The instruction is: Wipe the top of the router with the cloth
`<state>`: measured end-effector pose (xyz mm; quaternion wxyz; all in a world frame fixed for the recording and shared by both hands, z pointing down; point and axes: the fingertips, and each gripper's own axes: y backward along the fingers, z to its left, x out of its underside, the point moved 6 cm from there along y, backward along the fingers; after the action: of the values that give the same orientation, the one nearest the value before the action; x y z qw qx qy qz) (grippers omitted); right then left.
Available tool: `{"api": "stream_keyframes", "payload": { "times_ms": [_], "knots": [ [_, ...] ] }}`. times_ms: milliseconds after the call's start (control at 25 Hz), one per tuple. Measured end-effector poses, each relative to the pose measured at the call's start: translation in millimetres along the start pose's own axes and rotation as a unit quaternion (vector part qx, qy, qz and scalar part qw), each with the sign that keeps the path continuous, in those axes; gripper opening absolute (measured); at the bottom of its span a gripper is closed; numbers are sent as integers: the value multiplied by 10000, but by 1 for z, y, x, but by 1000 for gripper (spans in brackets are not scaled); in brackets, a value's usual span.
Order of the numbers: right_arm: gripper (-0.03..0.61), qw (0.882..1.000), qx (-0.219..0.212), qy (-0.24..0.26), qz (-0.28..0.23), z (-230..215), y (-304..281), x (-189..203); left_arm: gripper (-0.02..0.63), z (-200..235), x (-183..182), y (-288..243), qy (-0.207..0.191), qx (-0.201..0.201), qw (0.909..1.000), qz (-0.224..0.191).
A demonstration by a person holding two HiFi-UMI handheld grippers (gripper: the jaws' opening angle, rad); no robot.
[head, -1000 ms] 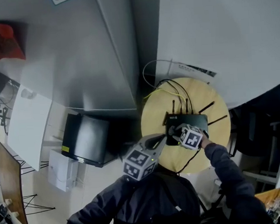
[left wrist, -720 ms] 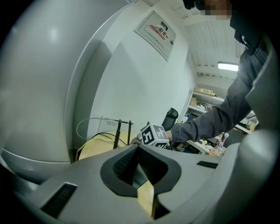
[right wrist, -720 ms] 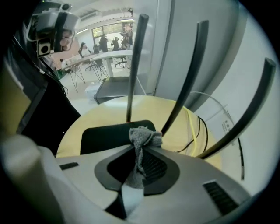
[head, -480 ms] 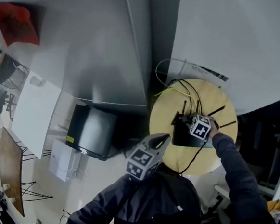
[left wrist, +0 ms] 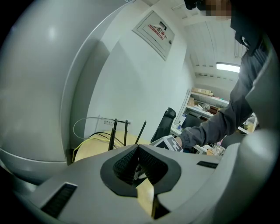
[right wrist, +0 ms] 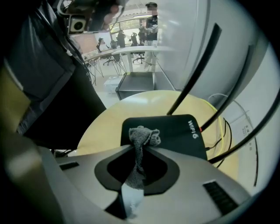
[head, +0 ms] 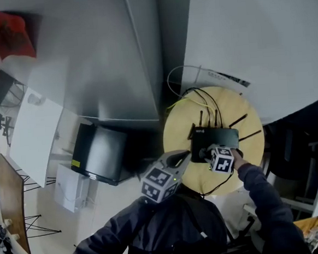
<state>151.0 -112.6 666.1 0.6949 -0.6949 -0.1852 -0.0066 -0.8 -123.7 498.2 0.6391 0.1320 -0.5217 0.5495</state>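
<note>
Router: black box (right wrist: 175,129) lying flat on the round table (right wrist: 109,116), with antennas (right wrist: 192,81) along its far edge.
Cloth: grey wad (right wrist: 143,135) over the router's top near its left end; whether it touches is unclear.
Right gripper (right wrist: 140,148): jaws clamped on the cloth.
Left gripper (left wrist: 138,151): jaws together with nothing between them, off the table's near-left edge.
Risk: little cloth sticks out, so the jaw tips may scrape the casing. A hard sideways stroke could slide the unheld router or catch an antenna.
</note>
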Motion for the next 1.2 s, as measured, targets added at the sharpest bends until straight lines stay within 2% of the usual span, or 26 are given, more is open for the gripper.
{"api": "stream_keyframes", "payload": {
  "times_ms": [200,320,480,720,960,1200],
  "knots": [
    [72,9996,-160,-198,-103,33,-1,10,2,-10,0,-7,-74,195,9998,61],
    [72,9985,-188,-452,-231,36,-2,16,2,-15,0,-11,-112,272,9995,91],
    [72,9944,339,-864,-500,-1,12,23,2,-16,1,-11,-139,272,9995,97],
    [72,9895,984,-1049,-150,-70,22,43,2,-10,-1,-5,-107,112,9999,73],
    [72,9884,1218,-900,81,-99,14,54,2,-1,-1,0,-39,-68,10000,53],
    [72,9916,859,-964,64,-95,4,56,2,3,-2,-2,6,-134,9999,61]
  ]
}}
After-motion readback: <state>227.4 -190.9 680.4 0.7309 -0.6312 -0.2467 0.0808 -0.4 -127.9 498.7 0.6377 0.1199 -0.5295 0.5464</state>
